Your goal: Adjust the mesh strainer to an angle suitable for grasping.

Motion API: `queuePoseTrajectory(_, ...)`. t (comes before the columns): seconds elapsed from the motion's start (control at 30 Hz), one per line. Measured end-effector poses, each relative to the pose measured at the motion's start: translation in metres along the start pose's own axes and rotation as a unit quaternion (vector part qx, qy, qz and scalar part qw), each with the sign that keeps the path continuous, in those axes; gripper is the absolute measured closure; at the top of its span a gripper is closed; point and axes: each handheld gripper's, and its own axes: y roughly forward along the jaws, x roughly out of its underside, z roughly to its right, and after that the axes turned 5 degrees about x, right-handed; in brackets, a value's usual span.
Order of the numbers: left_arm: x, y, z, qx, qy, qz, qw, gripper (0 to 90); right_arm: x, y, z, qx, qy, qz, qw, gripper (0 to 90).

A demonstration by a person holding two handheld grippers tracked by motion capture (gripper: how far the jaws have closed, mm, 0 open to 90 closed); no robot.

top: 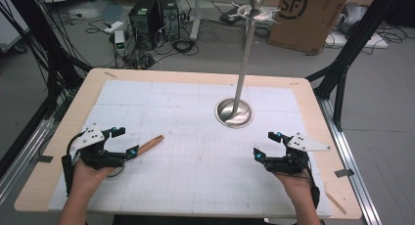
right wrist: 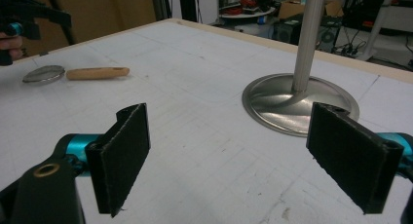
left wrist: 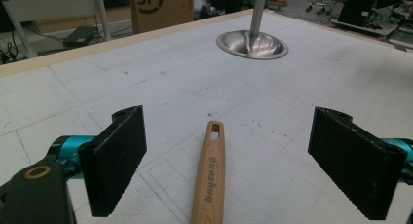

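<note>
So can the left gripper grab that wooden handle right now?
Probably yes: the left gripper has its jaws wide open, the light wooden handle lies flat between them, and nothing is in the way.

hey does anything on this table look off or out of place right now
Nothing is spilled or broken. The wooden-handled utensil lies flat on the table between the open left tool jaws, untouched, while the steel stand is upright.
</note>
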Motion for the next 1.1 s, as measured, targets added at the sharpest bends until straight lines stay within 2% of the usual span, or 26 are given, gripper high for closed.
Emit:
queuePoseTrajectory(0.07,0.000,0.000,0.000,0.000,-0.001,-0.001,1.0000,14.5,0.001,0.002,0.001,-0.002,0.007,-0.008,0.9999,14.8)
queuePoseTrajectory(0.4,0.000,-0.002,0.001,0.003,0.001,-0.012,0.9999,14.9,0.002,0.004,-0.004,-0.007,-0.001,-0.014,0.9999,14.8)
queuePoseTrajectory(0.57,0.001,-0.001,-0.001,0.005,-0.001,-0.030,0.9995,15.3,0.003,0.006,-0.004,-0.008,-0.002,-0.018,0.9998,14.8)
queuePoseTrajectory(0.6,0.002,0.000,-0.002,-0.001,-0.001,-0.043,0.9991,15.3,0.003,0.006,-0.004,-0.009,-0.003,-0.021,0.9997,14.8)
queuePoseTrajectory(0.73,0.004,0.003,-0.002,-0.002,0.001,-0.059,0.9982,15.9,0.004,0.007,-0.004,-0.011,-0.001,-0.027,0.9996,14.8)
queuePoseTrajectory(0.9,0.006,0.008,-0.003,0.001,0.004,-0.091,0.9959,19.3,0.005,0.008,-0.005,-0.014,-0.001,-0.028,0.9995,14.8)
queuePoseTrajectory(0.93,0.005,0.009,-0.003,0.001,0.007,-0.107,0.9943,19.6,0.005,0.008,-0.005,-0.015,-0.001,-0.030,0.9994,14.8)
queuePoseTrajectory(0.97,0.005,0.009,-0.003,0.001,0.007,-0.107,0.9943,19.7,0.005,0.008,-0.005,-0.016,-0.001,-0.030,0.9994,14.9)
queuePoseTrajectory(1.07,0.002,0.010,-0.005,0.004,0.009,-0.130,0.9914,20.4,0.005,0.008,-0.005,-0.016,0.000,-0.030,0.9994,14.9)
queuePoseTrajectory(1.1,0.002,0.012,-0.005,0.005,0.013,-0.145,0.9894,21.0,0.005,0.008,-0.005,-0.016,0.000,-0.031,0.9994,14.8)
